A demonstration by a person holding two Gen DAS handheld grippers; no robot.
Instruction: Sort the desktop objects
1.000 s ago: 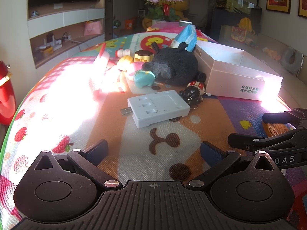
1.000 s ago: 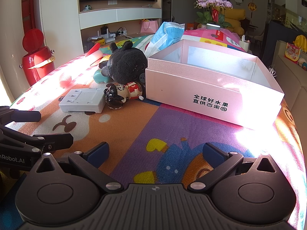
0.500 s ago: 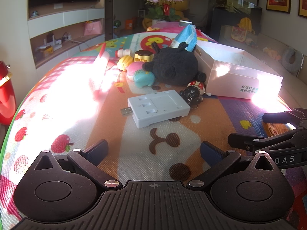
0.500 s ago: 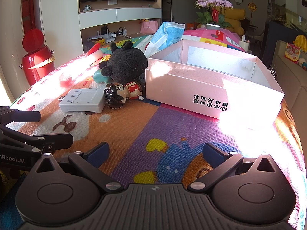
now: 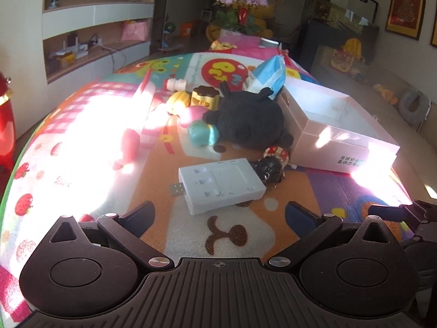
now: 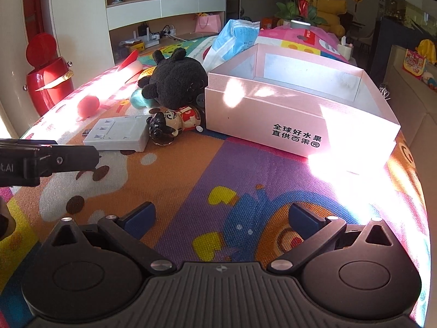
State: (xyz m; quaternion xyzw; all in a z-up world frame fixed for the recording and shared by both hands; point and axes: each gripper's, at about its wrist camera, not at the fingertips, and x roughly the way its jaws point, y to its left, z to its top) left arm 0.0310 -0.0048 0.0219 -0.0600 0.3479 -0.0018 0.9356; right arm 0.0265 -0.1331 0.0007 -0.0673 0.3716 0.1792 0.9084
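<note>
A white charger block (image 5: 221, 184) lies on the cartoon play mat (image 5: 240, 235), just ahead of my open left gripper (image 5: 220, 216) and between the lines of its fingers. A small black-headed figurine (image 5: 273, 161) lies against the block's far right corner. Behind them sit a black plush toy (image 5: 245, 120) and, to the right, an open pink box (image 5: 341, 125). My right gripper (image 6: 221, 216) is open over bare mat, well short of the pink box (image 6: 300, 101). The left gripper's arm (image 6: 49, 158) pokes in from the left, near the charger block (image 6: 120, 134).
Small toys cluster behind the plush: a teal one (image 5: 203, 134), a yellow one (image 5: 179, 101), a pudding-shaped one (image 5: 204, 97). A blue packet (image 6: 235, 41) leans behind the box. A red ball (image 6: 87, 105) lies in the sun glare. A red bin (image 6: 49, 79) stands off the mat's left.
My left gripper has moved forward, so the charger block sits closer and lower in its view. In the right view its arm has risen and advanced. The right gripper has barely shifted.
</note>
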